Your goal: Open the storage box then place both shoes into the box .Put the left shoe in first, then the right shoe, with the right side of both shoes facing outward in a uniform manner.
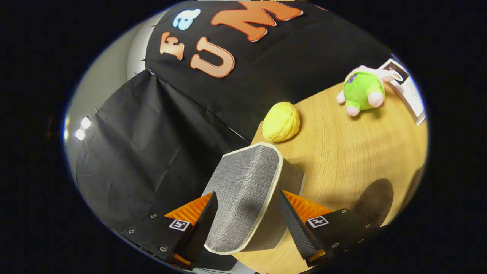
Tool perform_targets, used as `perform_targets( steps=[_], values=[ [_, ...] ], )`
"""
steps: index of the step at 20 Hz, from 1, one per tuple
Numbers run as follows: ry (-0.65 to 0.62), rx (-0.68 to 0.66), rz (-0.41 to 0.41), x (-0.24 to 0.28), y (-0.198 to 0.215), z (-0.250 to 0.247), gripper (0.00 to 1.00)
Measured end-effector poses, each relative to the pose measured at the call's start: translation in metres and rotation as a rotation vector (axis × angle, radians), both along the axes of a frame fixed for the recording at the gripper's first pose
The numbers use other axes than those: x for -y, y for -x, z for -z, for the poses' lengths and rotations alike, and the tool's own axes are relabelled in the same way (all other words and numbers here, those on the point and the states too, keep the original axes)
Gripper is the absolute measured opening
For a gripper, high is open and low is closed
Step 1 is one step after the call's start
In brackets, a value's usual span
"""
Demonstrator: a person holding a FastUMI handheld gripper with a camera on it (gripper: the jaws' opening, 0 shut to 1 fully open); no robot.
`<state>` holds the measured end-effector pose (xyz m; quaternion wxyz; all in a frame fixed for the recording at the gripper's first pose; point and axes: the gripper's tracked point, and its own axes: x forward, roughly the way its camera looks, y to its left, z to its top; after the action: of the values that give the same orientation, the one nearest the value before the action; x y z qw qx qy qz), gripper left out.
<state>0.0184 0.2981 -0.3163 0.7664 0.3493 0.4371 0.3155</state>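
The storage box's lid (247, 175), grey woven fabric with a cream trim, lies between my two fingers and tilts up toward the black cloth wall. My gripper (247, 207) is shut on it. The left finger (207, 217) presses its left edge and the right finger (291, 217) presses the trimmed right edge. A darker grey side of the box (293, 180) shows under the trim on the right, over the wooden table (342, 152).
A yellow, bumpy, rounded soft thing (281, 121) sits just beyond the lid, near the table's edge by the cloth wall. Farther off stands a green and pink plush toy (363, 91), with a printed leaflet (409, 89) behind it.
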Motion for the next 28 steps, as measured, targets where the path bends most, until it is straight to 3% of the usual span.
perform_targets(
  steps=[5,9,16,22,27,28],
  values=[
    [-0.107,-0.128,-0.018,-0.022,-0.002,0.028,0.96],
    [-0.208,-0.153,-0.023,-0.04,0.001,0.023,0.94],
    [-0.292,-0.055,0.074,-0.022,-0.019,-0.033,0.44],
    [-0.251,-0.037,0.069,-0.048,-0.019,-0.06,0.18],
    [-0.268,0.019,0.071,-0.088,-0.026,-0.115,0.14],
    [-0.269,0.036,0.072,-0.095,-0.026,-0.127,0.09]
  ],
)
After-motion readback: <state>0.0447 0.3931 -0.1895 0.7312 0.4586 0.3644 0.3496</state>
